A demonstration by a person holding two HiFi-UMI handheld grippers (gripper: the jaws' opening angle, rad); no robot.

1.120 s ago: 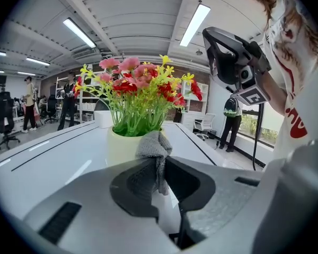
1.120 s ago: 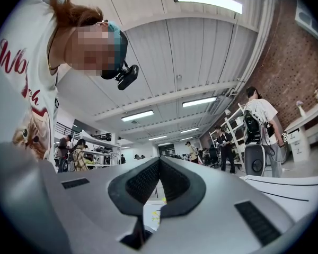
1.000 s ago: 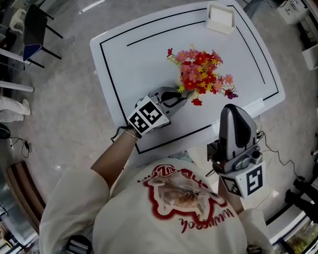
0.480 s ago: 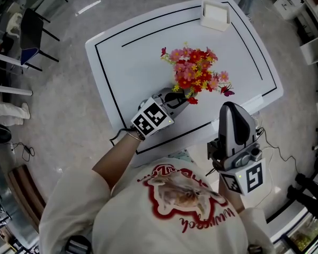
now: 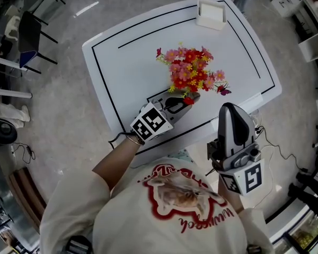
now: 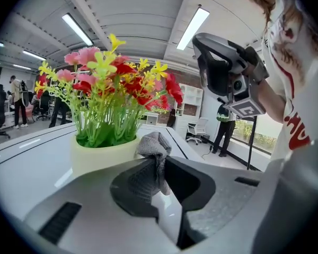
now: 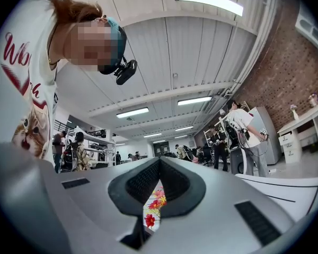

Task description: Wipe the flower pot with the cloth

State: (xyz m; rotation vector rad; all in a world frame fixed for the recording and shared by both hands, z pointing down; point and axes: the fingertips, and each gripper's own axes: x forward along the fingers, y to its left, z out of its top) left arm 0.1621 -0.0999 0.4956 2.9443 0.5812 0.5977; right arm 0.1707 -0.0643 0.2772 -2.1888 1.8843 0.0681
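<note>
left gripper edged closer under flowers, cloth now beside flower pot

Head view: flowers cover the pot. Left gripper body hides pot's base. I can't tell if cloth touches it.

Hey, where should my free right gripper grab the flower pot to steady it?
Likely the pot's bare wall just under the rim, coming level from the side opposite the cloth: it stands upright, and the flowers overhang its top.
</note>
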